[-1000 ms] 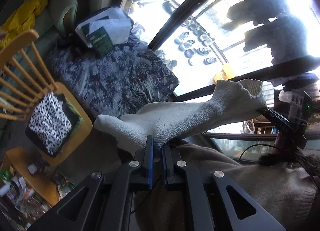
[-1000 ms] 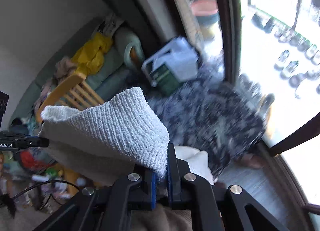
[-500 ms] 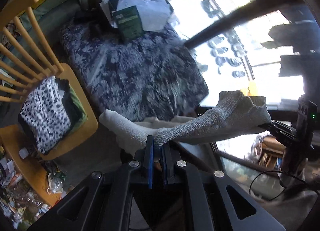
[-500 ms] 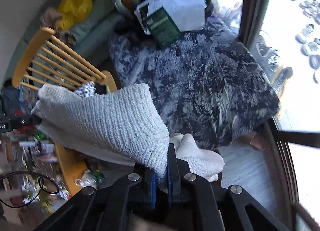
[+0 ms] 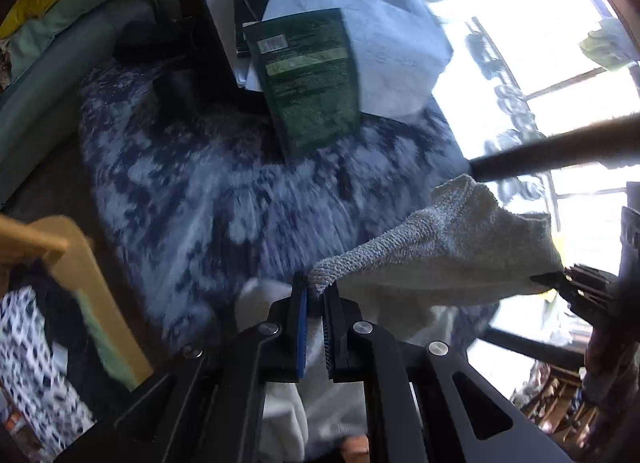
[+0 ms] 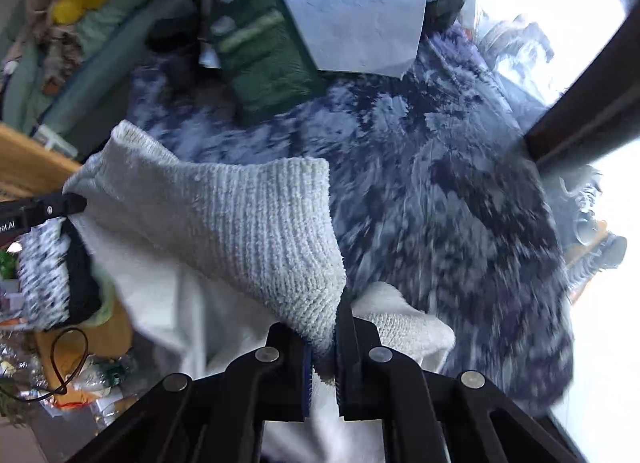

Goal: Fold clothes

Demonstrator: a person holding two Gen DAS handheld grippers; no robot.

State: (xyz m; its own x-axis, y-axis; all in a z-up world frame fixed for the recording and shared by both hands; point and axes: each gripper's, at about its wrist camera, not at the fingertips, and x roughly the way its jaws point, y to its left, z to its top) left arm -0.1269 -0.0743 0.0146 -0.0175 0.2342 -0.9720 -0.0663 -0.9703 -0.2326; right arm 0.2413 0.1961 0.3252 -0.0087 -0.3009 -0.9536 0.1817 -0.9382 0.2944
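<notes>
A cream knitted garment (image 5: 448, 255) hangs stretched between both grippers above a blue-and-white furry surface (image 5: 224, 199). My left gripper (image 5: 315, 303) is shut on one corner of its edge. My right gripper (image 6: 322, 339) is shut on the other corner of the same garment (image 6: 240, 231). The right gripper's tip shows at the right of the left wrist view (image 5: 560, 277); the left gripper's tip shows at the left of the right wrist view (image 6: 60, 205). The rest of the garment droops below the fingers, with a fold (image 6: 400, 323) resting by the furry surface.
A dark green packet (image 5: 308, 83) and white papers (image 5: 384, 43) lie at the far end of the furry surface (image 6: 460, 183). A wooden chair (image 5: 80, 263) with a black-and-white spotted cloth (image 5: 28, 363) stands at left. Window frames (image 5: 560, 147) are at right.
Both grippers have tilted down and moved toward the furry surface with the garment held between them. The surface and the packet now loom larger and the window has slid off to the right.
</notes>
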